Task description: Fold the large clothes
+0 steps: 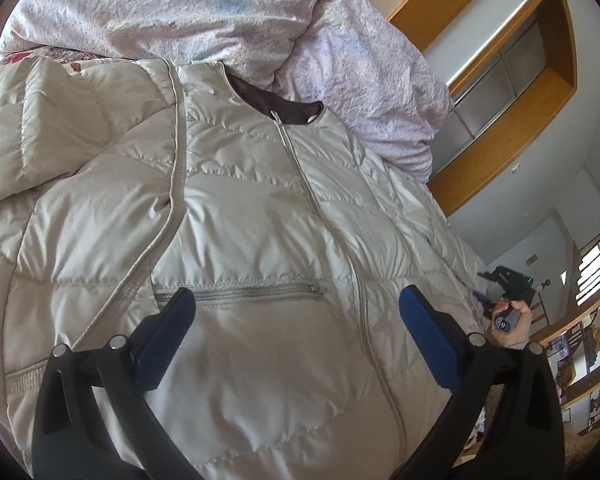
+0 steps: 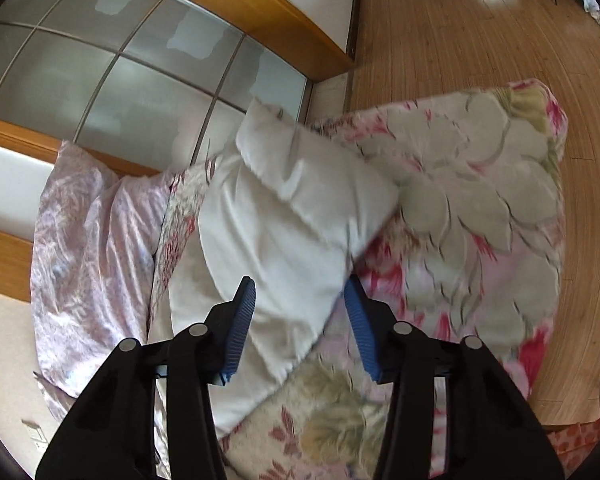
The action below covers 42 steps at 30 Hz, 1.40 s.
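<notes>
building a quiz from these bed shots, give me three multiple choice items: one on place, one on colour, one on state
1. Where does the puffer jacket lie?
A on the floor
B on the bed
C on a chair

2. What colour is the jacket's inner collar lining?
A dark brown
B red
C green

3. How is the front zipper?
A fully open
B missing
C closed up to the neck

Answers:
1 B, it rests on the floral bedspread.
2 A, brown shows at the neckline.
3 C, the teeth meet up to the collar.

The jacket (image 1: 260, 208) lies on the bedspread (image 2: 480, 208) (crumpled duvet (image 1: 228, 12) behind it).
</notes>
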Each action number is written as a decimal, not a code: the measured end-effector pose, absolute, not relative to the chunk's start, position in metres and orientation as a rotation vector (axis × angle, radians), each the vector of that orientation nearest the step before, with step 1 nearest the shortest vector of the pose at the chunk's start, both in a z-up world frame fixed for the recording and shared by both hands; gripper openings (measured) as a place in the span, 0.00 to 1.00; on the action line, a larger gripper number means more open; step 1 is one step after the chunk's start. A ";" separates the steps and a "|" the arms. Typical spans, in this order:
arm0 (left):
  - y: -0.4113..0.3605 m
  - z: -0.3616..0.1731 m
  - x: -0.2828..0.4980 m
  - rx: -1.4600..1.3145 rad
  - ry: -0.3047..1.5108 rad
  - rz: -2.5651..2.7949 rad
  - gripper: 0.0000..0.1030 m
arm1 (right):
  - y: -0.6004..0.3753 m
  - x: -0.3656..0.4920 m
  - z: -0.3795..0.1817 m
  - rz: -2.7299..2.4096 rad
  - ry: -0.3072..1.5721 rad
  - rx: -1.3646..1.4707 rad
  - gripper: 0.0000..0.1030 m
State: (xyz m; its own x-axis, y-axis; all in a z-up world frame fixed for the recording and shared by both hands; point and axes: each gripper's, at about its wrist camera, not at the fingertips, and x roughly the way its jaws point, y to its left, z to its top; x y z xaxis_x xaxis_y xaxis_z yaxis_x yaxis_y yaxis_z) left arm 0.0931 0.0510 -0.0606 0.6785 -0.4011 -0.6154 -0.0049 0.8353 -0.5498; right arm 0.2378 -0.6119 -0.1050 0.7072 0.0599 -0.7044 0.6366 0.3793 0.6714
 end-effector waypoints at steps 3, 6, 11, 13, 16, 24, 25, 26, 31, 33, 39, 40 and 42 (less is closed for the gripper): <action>0.055 -0.061 0.095 -0.560 0.803 -0.229 0.98 | -0.613 0.240 -0.104 -0.439 0.735 1.093 0.34; 0.059 -0.064 0.096 -0.576 0.822 -0.226 0.98 | -0.616 0.244 -0.102 -0.454 0.740 1.065 0.18; 0.075 -0.064 0.086 -0.631 0.711 -0.195 0.98 | -0.592 0.257 -0.057 -0.471 0.678 0.840 0.08; 0.083 -0.061 0.081 -0.655 0.668 -0.172 0.98 | -0.568 0.264 -0.024 -0.434 0.625 0.712 0.07; 0.092 -0.057 0.077 -0.631 0.659 -0.116 0.98 | -0.522 0.273 0.023 -0.332 0.548 0.551 0.07; 0.127 -0.063 0.063 -0.705 0.709 -0.015 0.98 | -0.369 0.272 0.103 0.100 0.435 0.333 0.07; 0.132 -0.061 0.059 -0.711 0.698 -0.005 0.98 | -0.352 0.270 0.107 0.154 0.432 0.324 0.07; 0.136 -0.059 0.056 -0.713 0.687 -0.002 0.98 | -0.335 0.269 0.109 0.199 0.434 0.317 0.07; 0.161 -0.049 0.036 -0.719 0.618 0.068 0.98 | -0.255 0.274 0.106 0.436 0.511 0.298 0.07; 0.170 -0.048 0.028 -0.737 0.597 0.090 0.98 | -0.226 0.276 0.100 0.501 0.554 0.281 0.07; 0.187 -0.048 0.013 -0.742 0.576 0.146 0.98 | -0.169 0.278 0.071 0.587 0.653 0.230 0.07; 0.189 -0.049 0.011 -0.742 0.573 0.149 0.98 | -0.162 0.277 0.066 0.589 0.668 0.221 0.07; 0.191 -0.049 0.010 -0.740 0.572 0.155 0.98 | -0.149 0.276 0.055 0.592 0.700 0.201 0.07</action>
